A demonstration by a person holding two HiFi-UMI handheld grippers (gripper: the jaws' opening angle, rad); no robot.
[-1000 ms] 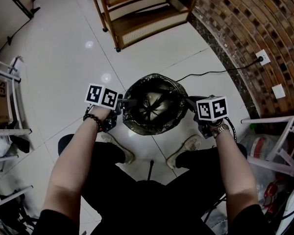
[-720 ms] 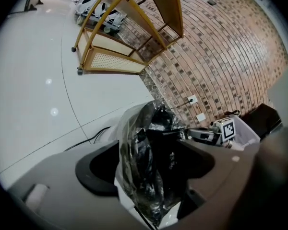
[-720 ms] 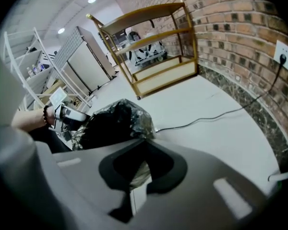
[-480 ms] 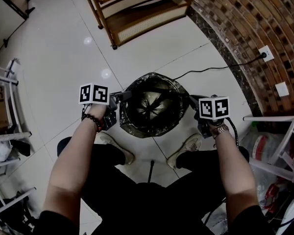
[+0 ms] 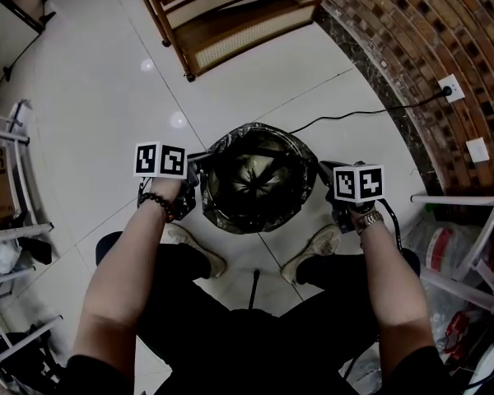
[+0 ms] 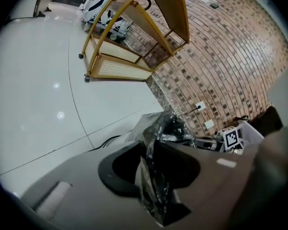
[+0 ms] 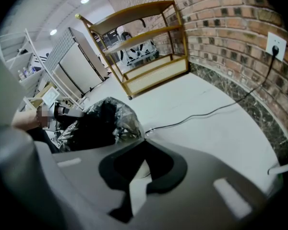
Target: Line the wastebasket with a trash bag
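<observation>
Closes the left jaws over the last second onto a fold of the bag [image 5: 249,179] at its left edge, and now has crinkled film clamped there in the left gripper [image 5: 196,161]. Shows that bag already pushed down inside the basket and turned out over its rim, with no bare basket wall in sight. Stands on the floor [image 5: 107,97] between the shoes [image 5: 199,252], away from the floor's edges but nearer the brick-wall side.

Has the right gripper [image 5: 321,169] fully shut at the bag's right edge, tips against the film. Cannot tell whether any film is pinched there.

Looks, as a judgement, like the tugging-down step, nearly done.

Could tear the thin film if pulled hard from the left pinch alone. Could drag the liner off the right rim, or tip the light basket toward the left shoe, should the right jaws turn out to be gripping nothing. Could also lose the left fold, since so little plastic lies between those jaws. Could leave the skirt lopsided after uneven pulls.

Farther out, risks only a snag on the cable [image 5: 346,120] behind the basket if it slides that way. Leaves the shelf [image 5: 230,23] well apart.
</observation>
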